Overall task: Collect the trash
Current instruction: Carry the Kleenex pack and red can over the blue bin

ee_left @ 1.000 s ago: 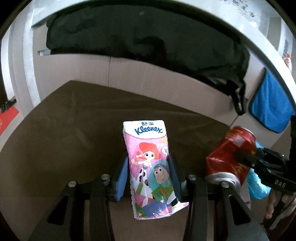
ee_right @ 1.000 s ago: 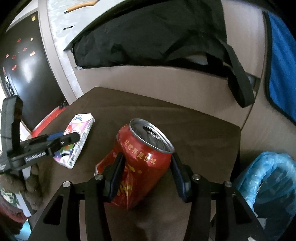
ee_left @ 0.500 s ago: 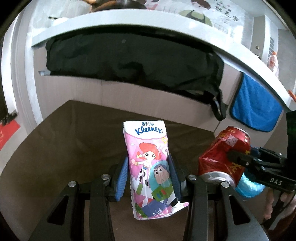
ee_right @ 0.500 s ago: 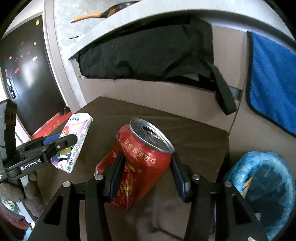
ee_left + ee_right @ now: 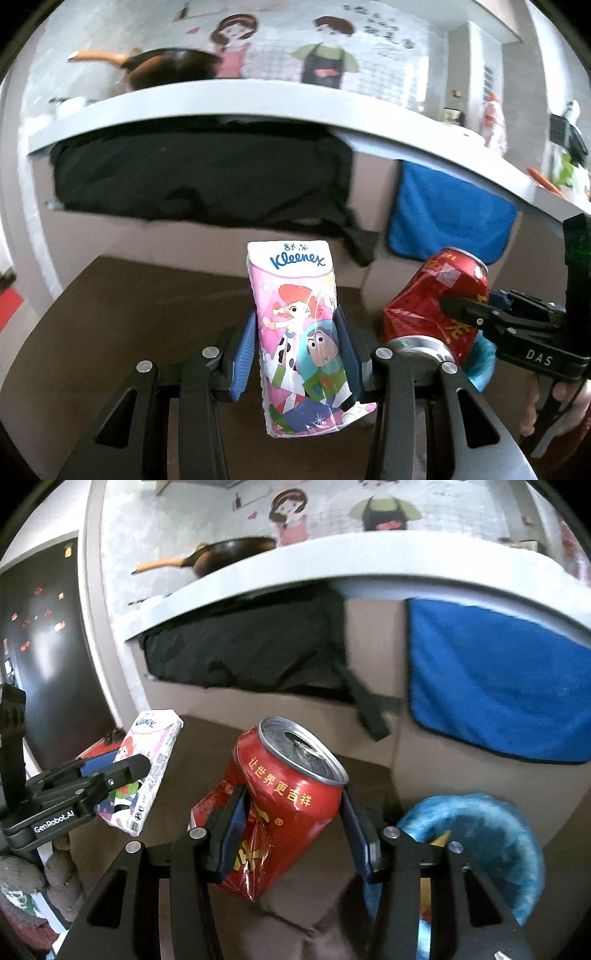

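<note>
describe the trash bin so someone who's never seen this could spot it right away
Start at the long white counter across the back, then drop to the bright blue towel hanging from its front on the right. Below that towel, beside the brown table, sits a round bin lined with a crinkly light blue plastic bag, the only open container here.

"Kleenex" on tissue pack (image 5: 295,317). "让世界更吉祥" on red can (image 5: 280,805). "DAS" on right hand-held gripper (image 5: 491,314). "GenRobot.AI" on left hand-held gripper (image 5: 110,775).
</note>
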A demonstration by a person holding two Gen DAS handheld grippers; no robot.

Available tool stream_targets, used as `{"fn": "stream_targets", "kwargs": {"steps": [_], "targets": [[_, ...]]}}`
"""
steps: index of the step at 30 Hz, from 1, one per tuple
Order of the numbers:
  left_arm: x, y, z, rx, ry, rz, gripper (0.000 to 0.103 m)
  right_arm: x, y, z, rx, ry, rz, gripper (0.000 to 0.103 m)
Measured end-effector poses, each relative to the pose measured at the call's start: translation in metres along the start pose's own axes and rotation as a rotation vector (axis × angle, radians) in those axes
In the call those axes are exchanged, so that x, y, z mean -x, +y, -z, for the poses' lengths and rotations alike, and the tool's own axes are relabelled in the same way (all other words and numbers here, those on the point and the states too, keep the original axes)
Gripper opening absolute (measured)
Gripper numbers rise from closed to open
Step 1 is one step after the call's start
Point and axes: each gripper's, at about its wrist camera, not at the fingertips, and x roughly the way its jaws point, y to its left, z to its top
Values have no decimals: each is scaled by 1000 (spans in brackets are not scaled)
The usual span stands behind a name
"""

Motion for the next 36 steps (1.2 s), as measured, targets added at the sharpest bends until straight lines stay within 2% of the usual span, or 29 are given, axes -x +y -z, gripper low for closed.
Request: {"fn": "stream_targets", "kwargs": {"steps": [11, 19, 27, 36], "targets": [[-36, -108, -9, -87, 15, 157, 43, 67, -81, 9, -72, -74, 174, 46], [-67, -164, 5, -128, 76, 214, 43, 91, -134, 28, -124, -85, 274, 46], [-96, -181, 15, -105, 97, 258, 43, 90, -164, 49, -178, -63, 309, 46], [-141, -185, 35, -80, 179, 272, 43, 56, -184, 68, -207, 11, 319, 46]]}}
